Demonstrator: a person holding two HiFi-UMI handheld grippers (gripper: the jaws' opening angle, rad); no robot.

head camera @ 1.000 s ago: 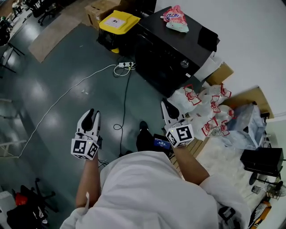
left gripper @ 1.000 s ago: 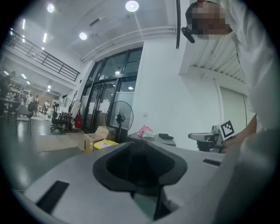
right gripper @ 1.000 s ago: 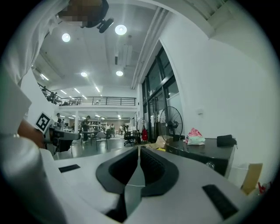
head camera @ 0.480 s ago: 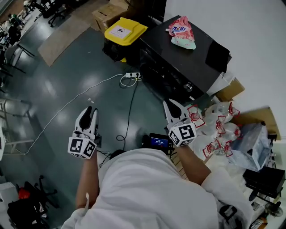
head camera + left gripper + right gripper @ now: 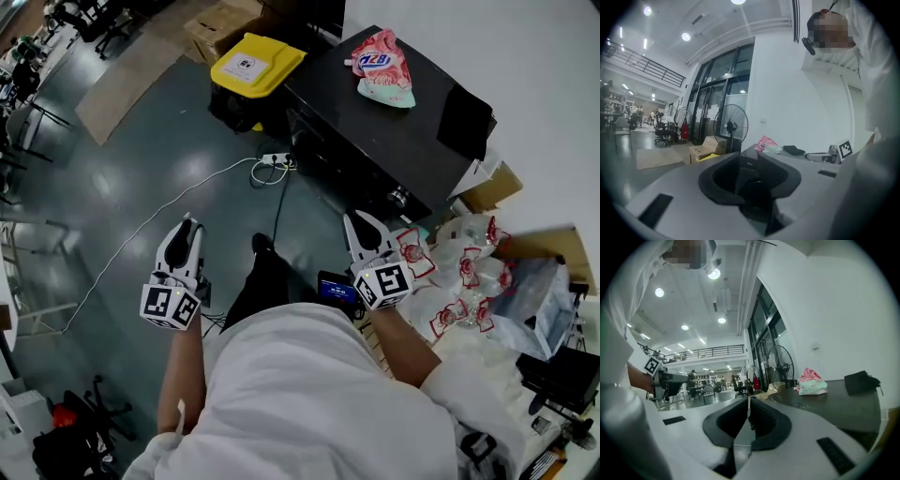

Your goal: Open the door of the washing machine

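At the top of the head view, against the white wall, stands the washing machine (image 5: 375, 131): a dark, boxy unit seen from above. Its front face falls in shadow, and the door cannot be made out distinctly from here. A pink detergent pouch (image 5: 380, 64) lies on its lid, with a flat black item (image 5: 466, 120) at the far corner. Beside the machine is a bin with a yellow lid (image 5: 258, 64), and a cardboard box (image 5: 211, 33) sits behind that. A power strip (image 5: 274, 159) rests on the grey floor in front, its white cable (image 5: 150, 225) trailing off to the left. The left gripper (image 5: 187, 230) is held out over bare floor, well apart from the machine. Its jaws stand apart with a clear gap, have just been opening, and have nothing between them. The right gripper (image 5: 361, 223) points toward the machine's front and is short of it, touching nothing. Its own view shows the jaws drawn together at the tips, empty, with the machine's dark top and the pouch beyond them. White plastic bags with red print (image 5: 459, 272) are heaped just right of that gripper. A small black device with a blue screen (image 5: 336, 286) shows beside the person's right forearm. The person's dark shoe (image 5: 262, 246) is forward on the floor between the two grippers.
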